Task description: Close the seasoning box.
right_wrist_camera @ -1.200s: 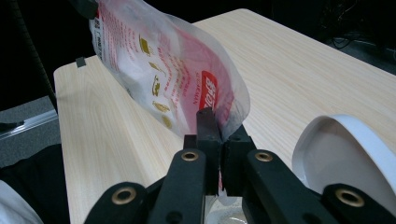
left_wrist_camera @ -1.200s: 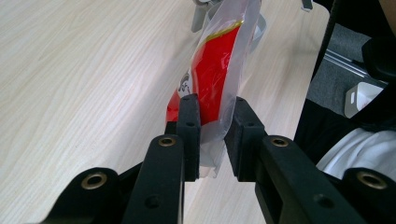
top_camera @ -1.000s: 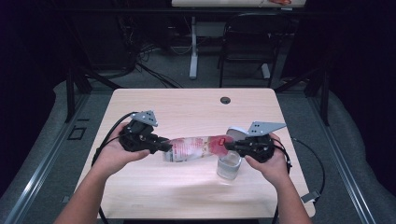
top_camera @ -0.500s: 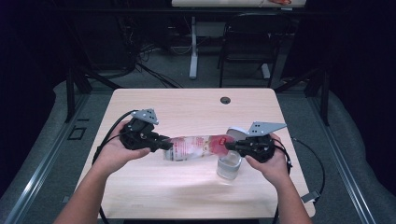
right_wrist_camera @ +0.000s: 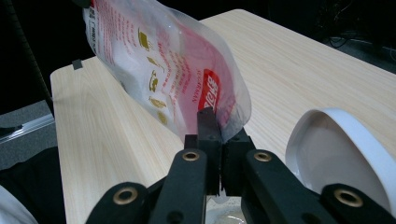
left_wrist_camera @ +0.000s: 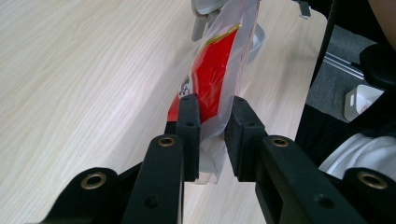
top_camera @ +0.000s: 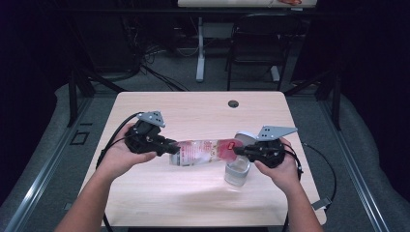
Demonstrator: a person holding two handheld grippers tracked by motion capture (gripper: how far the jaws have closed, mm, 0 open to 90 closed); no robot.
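A clear plastic pouch (top_camera: 200, 151) with red and white print hangs stretched level above the table between both grippers. My left gripper (top_camera: 171, 147) is shut on its left end, and in the left gripper view the jaws (left_wrist_camera: 213, 126) pinch the pouch (left_wrist_camera: 212, 77) edge. My right gripper (top_camera: 237, 151) is shut on the red end, and in the right gripper view it (right_wrist_camera: 217, 135) clamps the pouch (right_wrist_camera: 159, 60) corner. A clear jar (top_camera: 237, 172) stands right under that end. A white lid (top_camera: 244, 137) lies just behind it, seen large beside the jaws (right_wrist_camera: 336, 154).
The light wooden table (top_camera: 193, 108) has a dark cable hole (top_camera: 233, 103) near its far edge. Cables trail off both grippers over the table's sides. A chair (top_camera: 256, 43) and desk legs stand on the dark floor beyond the far edge.
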